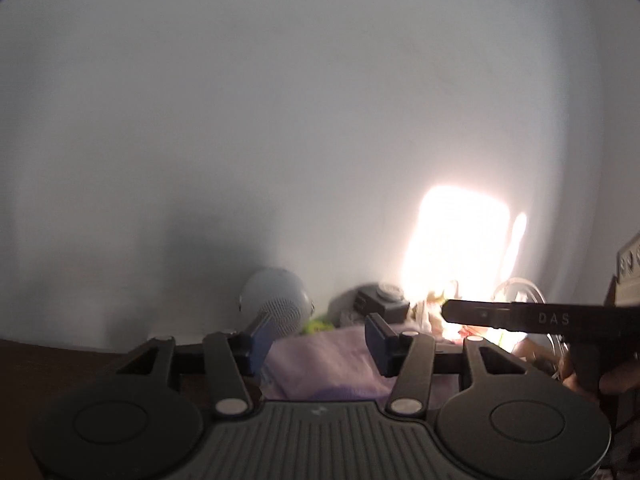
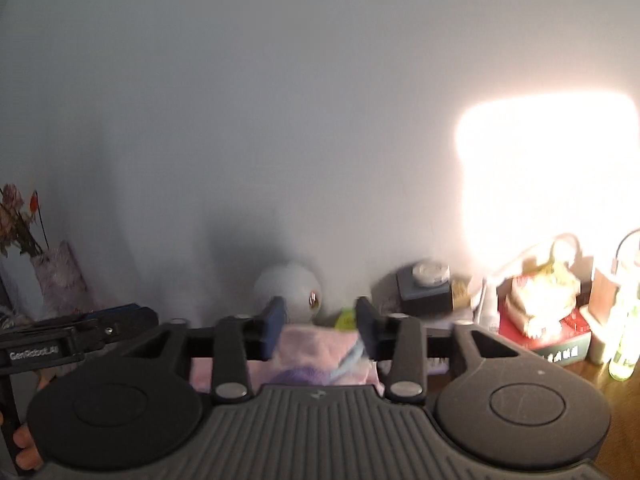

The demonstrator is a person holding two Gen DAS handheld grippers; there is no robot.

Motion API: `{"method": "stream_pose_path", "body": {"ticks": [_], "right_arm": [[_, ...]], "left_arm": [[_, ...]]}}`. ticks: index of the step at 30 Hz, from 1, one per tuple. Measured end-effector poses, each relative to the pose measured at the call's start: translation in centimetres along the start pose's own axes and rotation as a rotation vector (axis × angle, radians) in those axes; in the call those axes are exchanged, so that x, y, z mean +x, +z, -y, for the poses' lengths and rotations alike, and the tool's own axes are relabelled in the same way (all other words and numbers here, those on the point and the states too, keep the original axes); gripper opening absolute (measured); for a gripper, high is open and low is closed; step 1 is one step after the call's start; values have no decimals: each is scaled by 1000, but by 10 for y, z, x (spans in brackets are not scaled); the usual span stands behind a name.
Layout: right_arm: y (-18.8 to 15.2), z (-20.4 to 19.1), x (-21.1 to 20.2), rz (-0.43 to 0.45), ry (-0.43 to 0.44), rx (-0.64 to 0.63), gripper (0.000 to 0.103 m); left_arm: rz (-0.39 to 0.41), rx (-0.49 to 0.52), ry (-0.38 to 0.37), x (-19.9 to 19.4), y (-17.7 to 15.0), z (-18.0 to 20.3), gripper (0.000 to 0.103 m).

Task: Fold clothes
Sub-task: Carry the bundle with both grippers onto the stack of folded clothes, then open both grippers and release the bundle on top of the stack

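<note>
- Left wrist view: the left gripper point(image 1: 318, 334) sits low in the frame with its jaws spread wide and nothing between them.
- A lilac cloth point(image 1: 320, 364) lies straight ahead, in the lower centre of the frame, showing through the gap between the fingers and running under the gripper body. How it is folded, and which way its long axis runs, cannot be told.
- At the right edge of the frame the right gripper point(image 1: 520, 316) reaches in from the side, just above the cloth's far right end.
- Behind the cloth, against the wall, stand a grey ball point(image 1: 276, 300) and a dark box point(image 1: 382, 300); what the box holds is not visible.
- Right wrist view: the right gripper point(image 2: 320, 328) is also released, jaws apart and empty.
- The cloth point(image 2: 316, 354), pink and lilac with a pale blue strip, lies dead ahead in the lower centre, bunched rather than flat.
- The left gripper point(image 2: 80, 334) shows at the lower left edge.
- Both grippers look about equally near the cloth, so either could close on an edge.
- In the lower right, a red box point(image 2: 520, 332) holds a bright bundle, washed out by glare.
- A vase point(image 2: 60, 284) at the left holds dried flowers.
</note>
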State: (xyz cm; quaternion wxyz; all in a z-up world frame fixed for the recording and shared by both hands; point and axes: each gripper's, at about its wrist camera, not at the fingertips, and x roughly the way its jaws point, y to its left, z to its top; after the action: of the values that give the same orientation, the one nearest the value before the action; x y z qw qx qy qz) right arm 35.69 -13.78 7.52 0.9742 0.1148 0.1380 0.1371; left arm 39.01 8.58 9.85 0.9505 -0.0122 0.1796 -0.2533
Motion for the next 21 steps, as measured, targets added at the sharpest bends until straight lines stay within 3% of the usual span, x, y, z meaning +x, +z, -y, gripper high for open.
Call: {"method": "stream_pose_path", "body": {"ticks": [2,6,9,16,21], "right_arm": [[-8,-6,8,-15,34,-30,11],[-30,-17,33,-144,-71,-143,9],[-45,-18,41,-200,-103,-181,8],[-41,-27,30,-127,-96,-155,9],[-42,-22,30,-120,-85,-132,13]], "left_arm": [[-9,-5,7,4,-1,3,47],[-28,-14,22,11,-2,9,43],[-44,-9,22,16,-8,12,43],[-50,-16,2,16,-15,6,44],[-16,4,43,9,-5,2,53]]}}
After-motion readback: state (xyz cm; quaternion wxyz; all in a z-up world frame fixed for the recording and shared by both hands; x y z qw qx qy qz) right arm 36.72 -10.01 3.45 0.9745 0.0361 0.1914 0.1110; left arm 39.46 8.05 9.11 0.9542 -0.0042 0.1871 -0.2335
